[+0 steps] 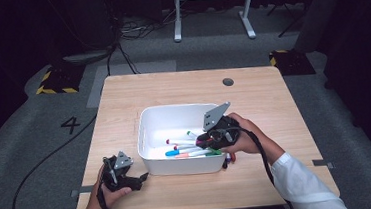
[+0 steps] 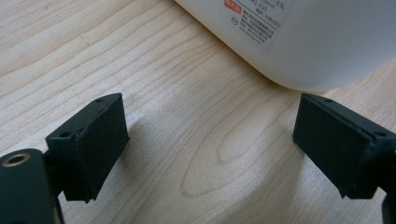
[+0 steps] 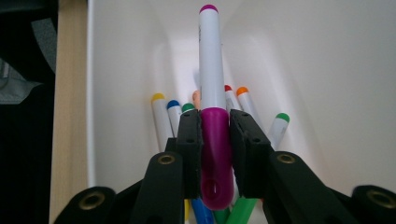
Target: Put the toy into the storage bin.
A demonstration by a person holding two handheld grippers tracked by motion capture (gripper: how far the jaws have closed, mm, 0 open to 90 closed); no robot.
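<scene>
On the left, my left tongs (image 1: 140, 179) rested released on the surface (image 1: 123, 99) beside the white bin (image 1: 145, 125). Over the bin, my right tongs (image 3: 215, 133) clenched a purple marker (image 3: 212, 70); a loose grip could have dropped it outside.

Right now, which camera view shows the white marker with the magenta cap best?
The right gripper view: the white marker with the magenta cap stands large, its cap clamped in the right gripper. The high view gives only a tiny glimpse at that gripper; the left gripper view looks at the table.
</scene>
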